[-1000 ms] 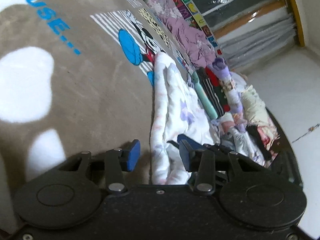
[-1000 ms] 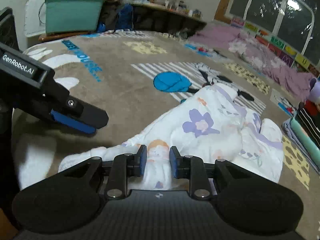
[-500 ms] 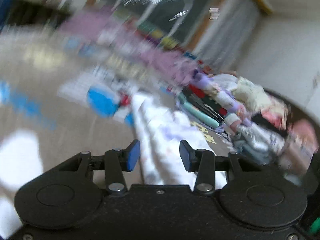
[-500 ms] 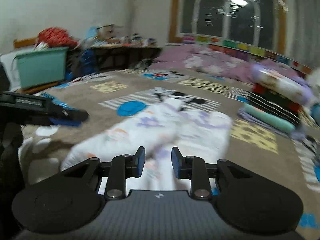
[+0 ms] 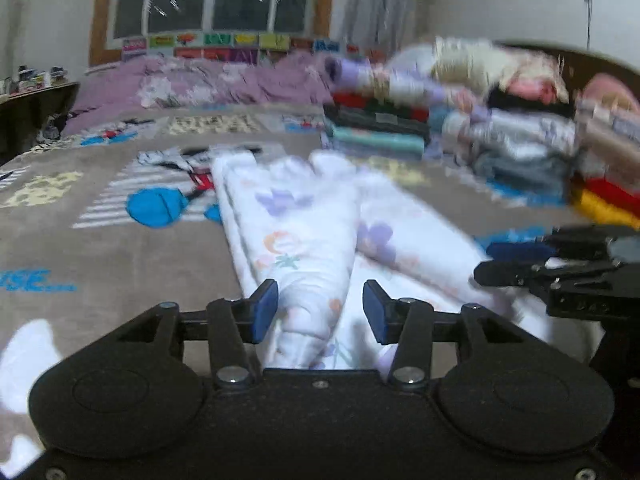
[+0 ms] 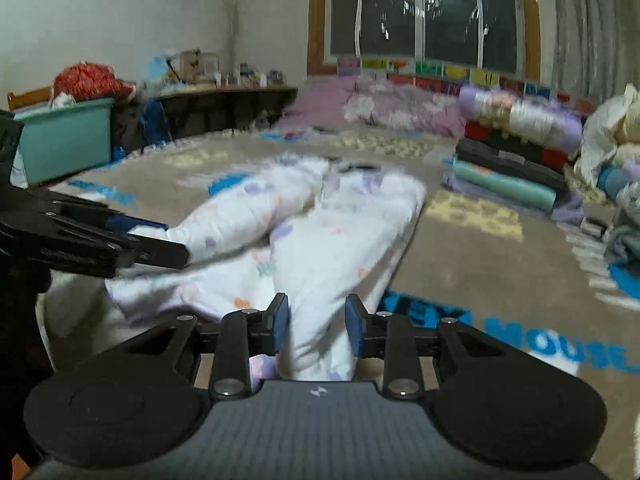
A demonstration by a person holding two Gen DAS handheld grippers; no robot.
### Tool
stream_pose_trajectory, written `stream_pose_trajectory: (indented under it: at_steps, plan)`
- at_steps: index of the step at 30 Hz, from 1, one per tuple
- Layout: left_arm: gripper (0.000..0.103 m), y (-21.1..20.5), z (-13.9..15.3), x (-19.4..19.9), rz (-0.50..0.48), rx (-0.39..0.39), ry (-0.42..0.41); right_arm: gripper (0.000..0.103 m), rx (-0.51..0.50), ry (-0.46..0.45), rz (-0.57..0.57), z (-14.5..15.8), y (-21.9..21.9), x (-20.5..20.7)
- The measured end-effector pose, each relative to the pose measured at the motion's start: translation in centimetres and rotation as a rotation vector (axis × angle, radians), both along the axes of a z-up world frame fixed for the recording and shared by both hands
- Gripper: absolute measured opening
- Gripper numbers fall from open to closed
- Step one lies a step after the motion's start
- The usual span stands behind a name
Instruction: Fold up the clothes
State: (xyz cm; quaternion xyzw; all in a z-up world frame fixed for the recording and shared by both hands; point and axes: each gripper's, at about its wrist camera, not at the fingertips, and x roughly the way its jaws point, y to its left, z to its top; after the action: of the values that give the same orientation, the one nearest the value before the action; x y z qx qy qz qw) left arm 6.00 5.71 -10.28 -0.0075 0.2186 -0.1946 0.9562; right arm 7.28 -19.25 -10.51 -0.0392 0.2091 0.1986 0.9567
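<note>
A white floral garment (image 5: 304, 232) lay crumpled on the brown cartoon-print blanket (image 5: 100, 248) covering the bed, its two legs running away toward the far window (image 6: 420, 8). The left gripper (image 5: 320, 312) had just been opening its jaws; a bunched leg of the garment sat between the blue pads, with a gap showing on either side, so it looked let go. The right gripper (image 6: 316, 324) had likewise just been widening, a fold of the same garment between its pads; whether they pressed the cloth I could not tell. To the right of the garment stood a stack of folded clothes (image 6: 516, 160). A green bin (image 6: 64, 140) sat far left.
</note>
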Motion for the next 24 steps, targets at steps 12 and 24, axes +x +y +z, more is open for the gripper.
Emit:
stream_pose_trajectory:
  at_steps: [12,24]
  plan:
    - [0.068,-1.2,-0.8,-4.4,-0.245,0.699,-0.196,0.045,-0.287,-0.096,0.106,-0.6,-0.8,-5.0]
    - [0.068,-2.3,-5.7,-3.8,-0.328,0.947,-0.303,0.047,-0.535,-0.134,0.155,-3.8,1.9,-5.4]
